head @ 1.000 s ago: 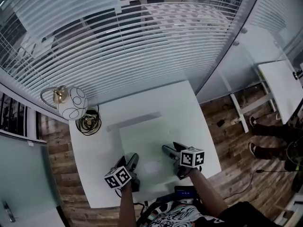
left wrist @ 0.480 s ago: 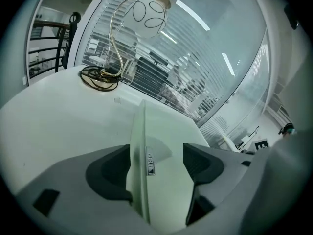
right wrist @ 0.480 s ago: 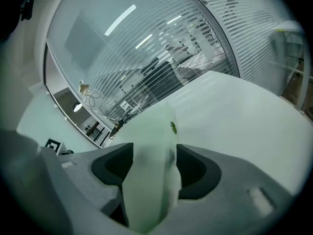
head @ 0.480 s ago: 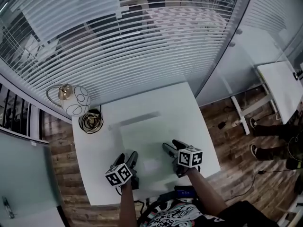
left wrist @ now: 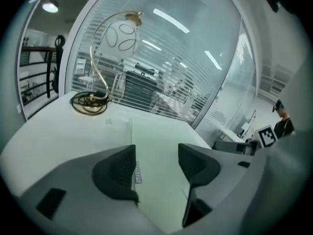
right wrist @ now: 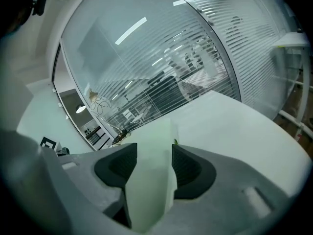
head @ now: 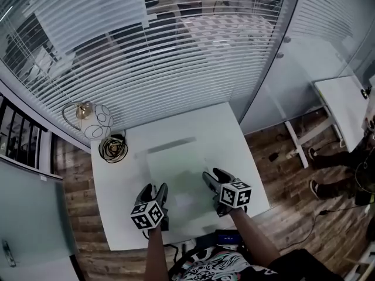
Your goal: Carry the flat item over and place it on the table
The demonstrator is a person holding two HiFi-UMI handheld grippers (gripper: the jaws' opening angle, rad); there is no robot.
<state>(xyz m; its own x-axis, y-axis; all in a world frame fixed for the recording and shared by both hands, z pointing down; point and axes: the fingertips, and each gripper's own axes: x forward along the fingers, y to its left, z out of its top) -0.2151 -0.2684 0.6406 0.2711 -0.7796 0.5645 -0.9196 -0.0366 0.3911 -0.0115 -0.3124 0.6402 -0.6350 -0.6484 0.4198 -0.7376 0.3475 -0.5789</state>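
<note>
I hold the pale flat panel point(head: 176, 168) by its near edge over the white worktop point(head: 228, 139), with the jaws of the left gripper point(left wrist: 156, 155) and right gripper point(right wrist: 154, 153) just closed onto it — if one hand outpaces the other, I judge it twists and slips free.

Looks like an office. Glass walls point(head: 310, 45) hung with blinds point(head: 146, 69) are seen, plus a white table point(head: 225, 127) on wood flooring point(head: 73, 174).

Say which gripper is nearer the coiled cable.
Left. The left gripper is on the same side of the flat panel as the coiled cable; the right gripper is across the panel, farther off. Both jaws have just been closing on it.
</note>
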